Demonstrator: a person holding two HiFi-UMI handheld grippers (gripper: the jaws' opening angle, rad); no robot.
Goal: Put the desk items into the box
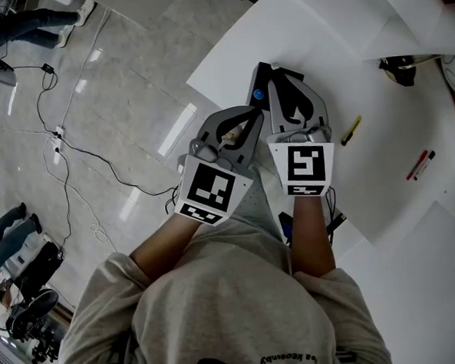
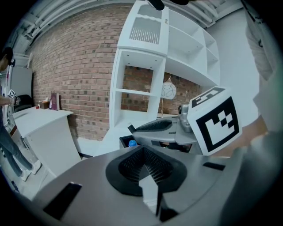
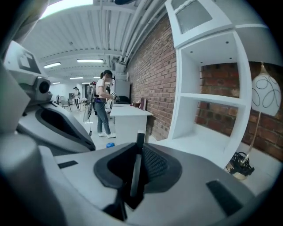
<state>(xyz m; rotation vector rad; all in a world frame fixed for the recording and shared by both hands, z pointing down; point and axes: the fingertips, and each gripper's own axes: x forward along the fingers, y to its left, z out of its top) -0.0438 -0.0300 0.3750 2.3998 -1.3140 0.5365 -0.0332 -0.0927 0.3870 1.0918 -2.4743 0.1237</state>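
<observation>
A small black box (image 1: 261,81) stands at the near edge of the white table (image 1: 380,168), with a blue thing (image 1: 258,95) inside. In the left gripper view the box (image 2: 125,141) lies just beyond the right gripper's tips. My right gripper (image 1: 283,78) hangs over the box, shut on a slim grey item with a dark tip (image 3: 136,165) that stands upright between its pads. My left gripper (image 1: 253,116) sits beside it to the left, off the table's edge. Its pads (image 2: 132,165) meet at the tips with nothing between them.
A yellow pen-like item (image 1: 351,130) and a red and a black pen (image 1: 421,165) lie on the table to the right. A black cable bundle (image 1: 397,71) sits further back. White shelves (image 3: 212,92) stand behind the table. Cables (image 1: 79,148) trail on the floor at left.
</observation>
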